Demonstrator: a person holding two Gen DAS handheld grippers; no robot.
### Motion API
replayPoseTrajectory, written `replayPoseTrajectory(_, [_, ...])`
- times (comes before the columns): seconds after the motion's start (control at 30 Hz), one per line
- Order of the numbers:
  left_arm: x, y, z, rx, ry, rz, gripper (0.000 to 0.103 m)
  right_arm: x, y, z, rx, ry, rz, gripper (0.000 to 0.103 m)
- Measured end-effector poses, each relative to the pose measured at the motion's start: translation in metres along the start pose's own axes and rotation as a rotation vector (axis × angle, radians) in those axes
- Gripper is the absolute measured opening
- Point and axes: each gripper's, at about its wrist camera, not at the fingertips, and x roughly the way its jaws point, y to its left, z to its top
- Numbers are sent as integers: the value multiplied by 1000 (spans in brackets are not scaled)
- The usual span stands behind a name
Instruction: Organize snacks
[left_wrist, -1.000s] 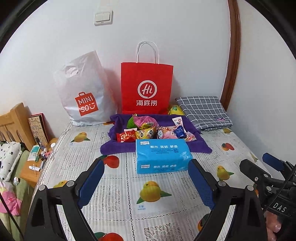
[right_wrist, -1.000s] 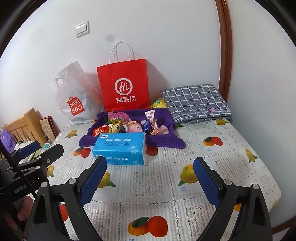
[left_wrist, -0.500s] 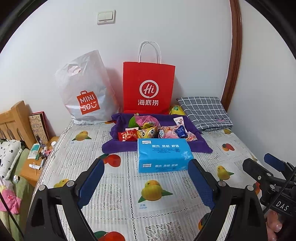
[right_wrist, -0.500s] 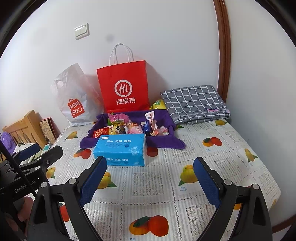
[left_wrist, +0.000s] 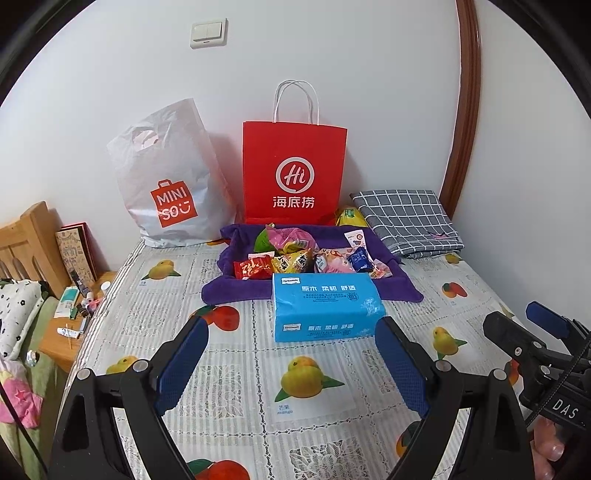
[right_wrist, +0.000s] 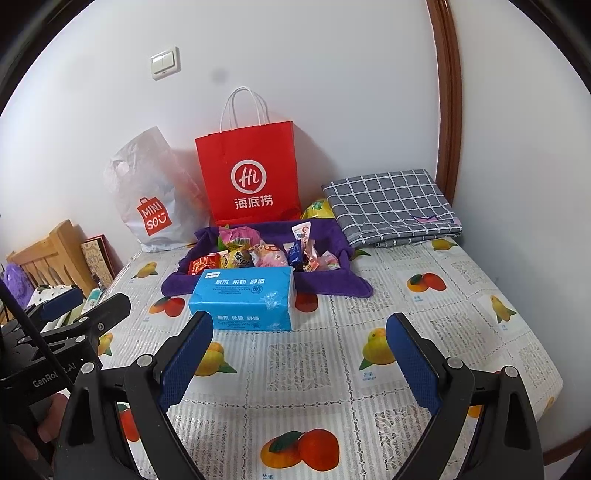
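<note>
A table covered with a fruit-printed plastic tablecloth (left_wrist: 221, 369) stands against a white wall; toward the back lies a rumpled purple cloth (left_wrist: 236, 291) with a loose heap of small bright snack packets (left_wrist: 295, 254) piled on its middle, red, yellow, pink and blue wrappers mixed together and not sorted in any visible way; a blue rectangular soft pack of tissues (left_wrist: 325, 310) sits just in front of the heap, overlapping the cloth's near edge; behind stand a red paper carrier bag with white handles (left_wrist: 293, 173) and a white plastic shopping bag with an orange logo (left_wrist: 166, 177), and a folded grey checked cloth (left_wrist: 406, 218) lies at the back right; the left gripper (left_wrist: 291, 354) hovers over the table near the tissue pack, jaws wide apart and holding nothing; the right gripper (right_wrist: 299, 347) hovers likewise, spread wide and empty; the packets lying gathered on the cloth could be a finished collection or a heap awaiting sorting, and the views do not settle which.
</note>
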Motion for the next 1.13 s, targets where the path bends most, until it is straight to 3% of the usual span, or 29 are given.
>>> replayPoseTrajectory(1.13, [0, -1, -1, 3, -11, 1, 92, -5, 2, 1, 4, -17, 15, 94])
